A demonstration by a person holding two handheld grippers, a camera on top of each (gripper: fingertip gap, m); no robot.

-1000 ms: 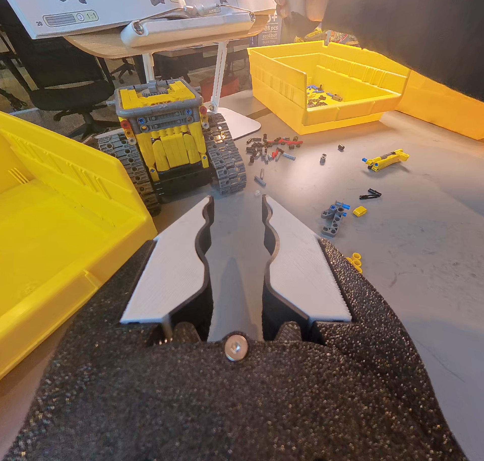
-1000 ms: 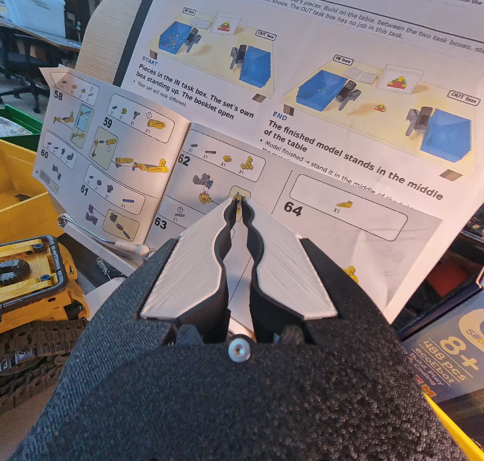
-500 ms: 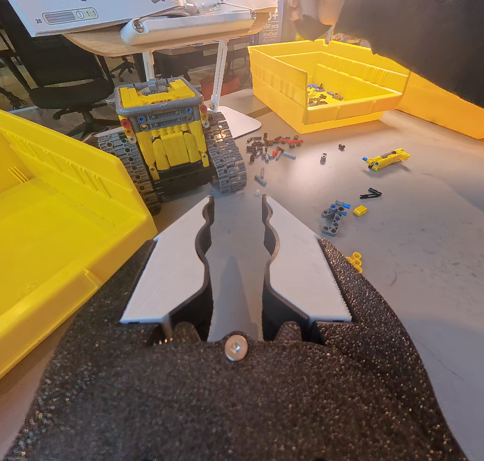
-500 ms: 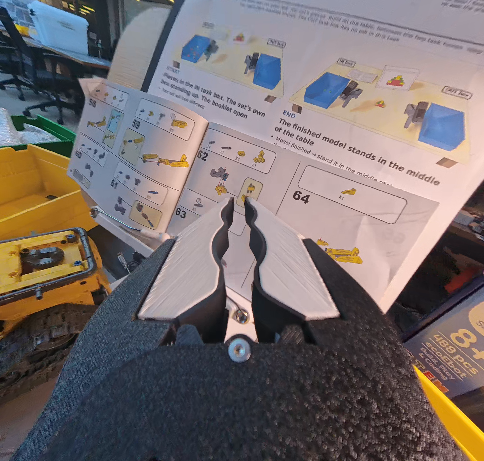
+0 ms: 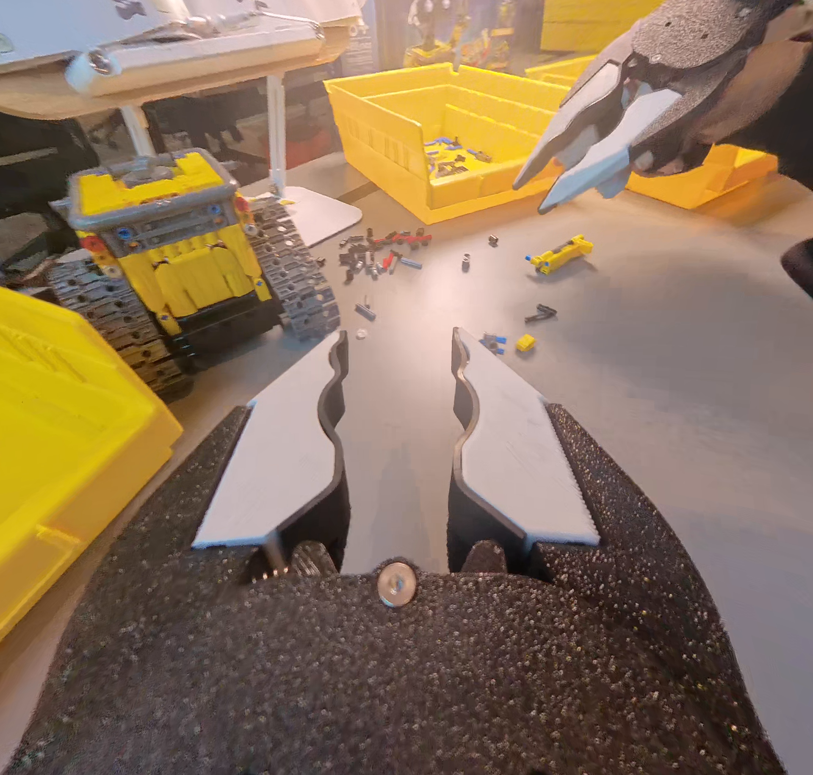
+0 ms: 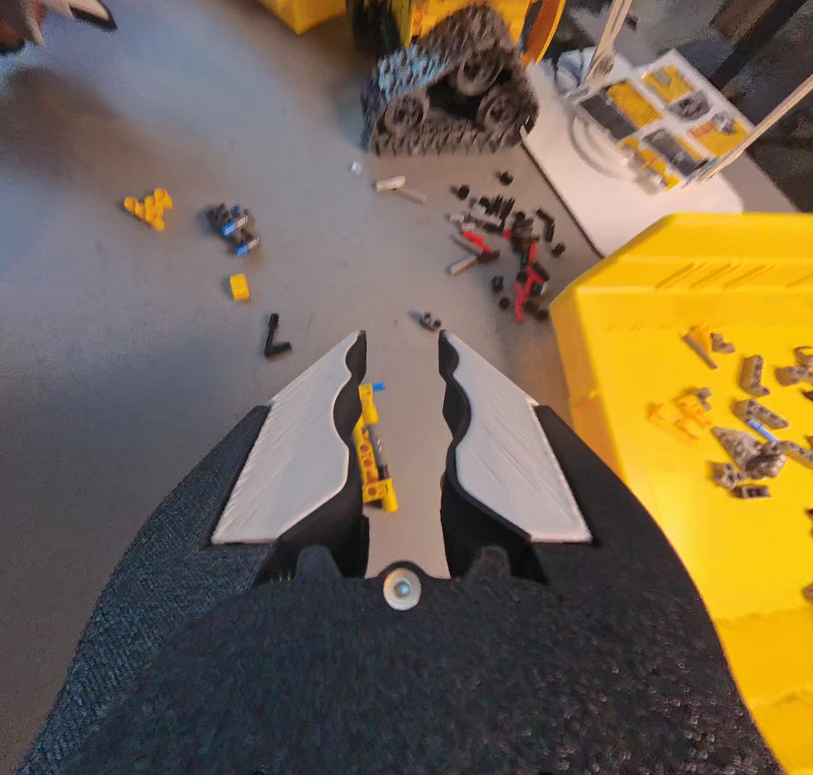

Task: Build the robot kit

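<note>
My left gripper (image 5: 399, 338) is open and empty, low over the grey table (image 5: 638, 402), just right of a yellow and grey tracked brick model (image 5: 176, 261). My right gripper (image 6: 402, 336) is open and points down at the table. A small yellow arm assembly (image 6: 374, 446) lies on the table below the gap between its fingers, close to the left finger and not gripped. The right gripper also shows in the left wrist view (image 5: 530, 197), hovering above that assembly (image 5: 561, 254).
A pile of small black and red parts (image 6: 506, 234) lies near a white booklet stand (image 5: 316, 217). A yellow bin (image 6: 660, 314) holds loose parts at the right. A second yellow bin (image 5: 57, 424) sits at the left. A black angled piece (image 6: 275, 336), a yellow brick (image 6: 239, 287) and a grey-blue assembly (image 6: 233, 226) lie scattered. Some 20 cm of space lies between my two pairs of fingers. The black angled piece (image 6: 275, 336) lies some 9 cm from my right tips, 15 cm from my left tips. The left camera catches it too, in the left wrist view (image 5: 536, 317).
My right gripper has swung away from the booklet down toward the table and has opened. My left gripper has opened a little wider.
</note>
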